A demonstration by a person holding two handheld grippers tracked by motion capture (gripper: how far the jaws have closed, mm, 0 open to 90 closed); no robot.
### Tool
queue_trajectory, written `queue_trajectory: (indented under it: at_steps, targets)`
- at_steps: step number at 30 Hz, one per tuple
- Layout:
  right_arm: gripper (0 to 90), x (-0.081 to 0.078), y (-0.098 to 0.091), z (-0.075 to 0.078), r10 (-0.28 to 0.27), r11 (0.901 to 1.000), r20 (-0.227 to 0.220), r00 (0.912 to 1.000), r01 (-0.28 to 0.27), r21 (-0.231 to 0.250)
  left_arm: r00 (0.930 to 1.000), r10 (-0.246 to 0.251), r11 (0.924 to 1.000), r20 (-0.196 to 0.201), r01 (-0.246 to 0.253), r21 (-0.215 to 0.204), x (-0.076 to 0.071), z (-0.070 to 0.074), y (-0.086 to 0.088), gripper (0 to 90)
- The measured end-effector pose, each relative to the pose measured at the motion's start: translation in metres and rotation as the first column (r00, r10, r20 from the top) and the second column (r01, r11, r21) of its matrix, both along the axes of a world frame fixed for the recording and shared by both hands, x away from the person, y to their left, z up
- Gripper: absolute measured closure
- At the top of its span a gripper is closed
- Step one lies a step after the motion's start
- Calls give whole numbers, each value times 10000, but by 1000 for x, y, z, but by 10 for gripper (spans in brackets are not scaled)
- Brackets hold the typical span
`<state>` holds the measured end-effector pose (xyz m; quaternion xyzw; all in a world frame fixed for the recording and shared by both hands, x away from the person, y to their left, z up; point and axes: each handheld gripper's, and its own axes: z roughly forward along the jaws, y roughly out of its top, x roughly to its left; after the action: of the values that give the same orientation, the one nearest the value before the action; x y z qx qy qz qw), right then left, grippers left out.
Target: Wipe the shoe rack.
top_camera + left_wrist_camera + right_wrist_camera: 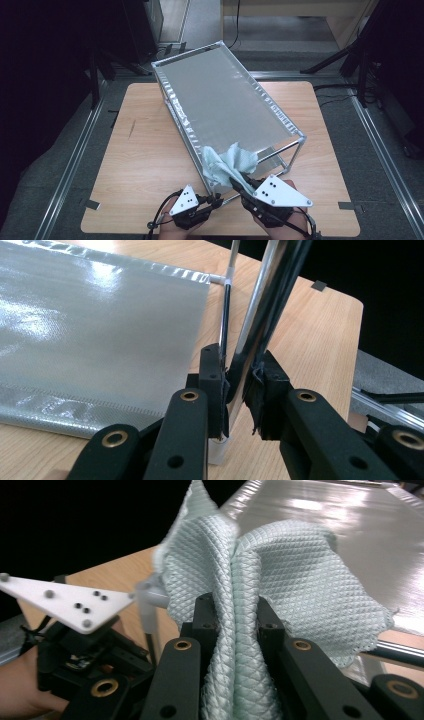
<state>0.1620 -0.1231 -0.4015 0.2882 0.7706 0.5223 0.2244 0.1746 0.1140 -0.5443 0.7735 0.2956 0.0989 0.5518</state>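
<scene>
The person is wiping the silver top shelf (227, 100) of a metal rack (295, 150) that is standing across the middle of the worktop (145, 165). The right gripper (234, 611) is holding a pale green cloth (231, 162), its fingers (206, 620) clamped on a bunched fold, and the cloth is lying on the shelf corner nearest the worktop's near edge. The left gripper (239, 375) is bracing the rack, its fingers (211, 382) pinching a chrome upright post (260, 310) at that same near corner.

To do this well, I judge the left grip should be staying firm so the light frame is not sliding while the cloth is dragging. The right hand should be pressing the loose cloth flat onto the sheet and sweeping in long overlapping strokes toward the far end, keeping the hard fingertips off the surface.
</scene>
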Motion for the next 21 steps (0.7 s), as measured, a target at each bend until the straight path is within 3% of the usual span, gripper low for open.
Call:
queue_trajectory:
  at_steps: [6,11,14,16,21]
  targets:
    - [782,11,-21,2,-713,9974,17,9975,713,-50,10000,-34,10000,-3,34,-41,0,-1,0,782]
    - [786,21,-43,3,-1604,9870,105,9870,1605,-99,10000,-43,10000,-24,43,-44,0,-1,0,781]
    - [785,28,-57,3,-2254,9742,165,9741,2255,-75,10000,-28,10000,-14,28,-26,0,0,0,781]
    - [783,34,-69,2,-2825,9593,173,9591,2825,-2,10000,-21,10000,-22,21,-39,0,0,0,781]
    - [781,44,-92,0,-3577,9328,-167,9337,3581,403,10000,-62,10000,-23,62,-7,0,0,1,781]
